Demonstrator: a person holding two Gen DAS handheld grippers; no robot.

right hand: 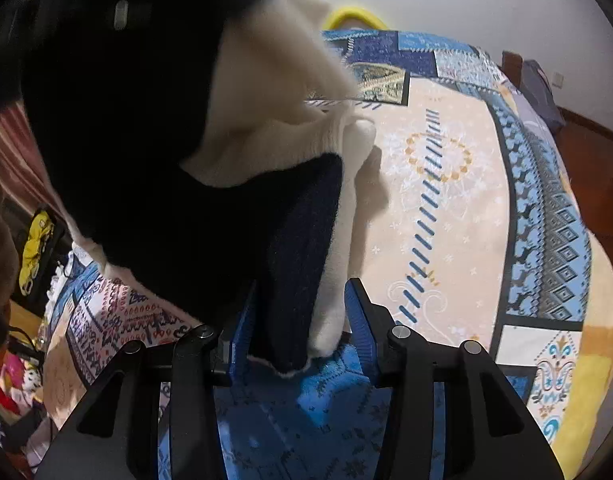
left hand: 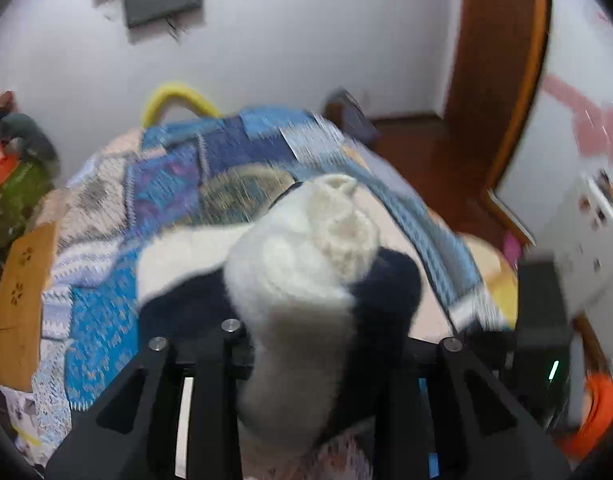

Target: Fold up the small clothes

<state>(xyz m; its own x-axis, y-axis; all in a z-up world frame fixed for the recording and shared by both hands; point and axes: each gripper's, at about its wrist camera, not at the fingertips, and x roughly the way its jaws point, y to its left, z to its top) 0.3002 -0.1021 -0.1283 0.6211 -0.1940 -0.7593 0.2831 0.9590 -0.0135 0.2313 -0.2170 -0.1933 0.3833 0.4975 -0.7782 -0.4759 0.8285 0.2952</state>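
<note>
A cream and black knitted sweater (left hand: pixel 306 264) is bunched up right in front of the left wrist camera and hides the fingertips of my left gripper (left hand: pixel 302 316), which is shut on it. In the right wrist view the same sweater (right hand: pixel 154 152) hangs from the upper left down to the patterned blanket (right hand: pixel 446 200). Its folded lower edge passes between the blue pads (right hand: pixel 360 320) of my right gripper (right hand: pixel 298 316), and both pads lie against the fabric. The left wrist view is blurred.
The bed is covered by a blue and beige patchwork blanket (left hand: pixel 166 188). A yellow hoop (right hand: pixel 354 16) stands behind the bed. A cardboard box (left hand: pixel 22 300) and clutter sit at the left, a wooden door frame (left hand: pixel 502 80) at the right.
</note>
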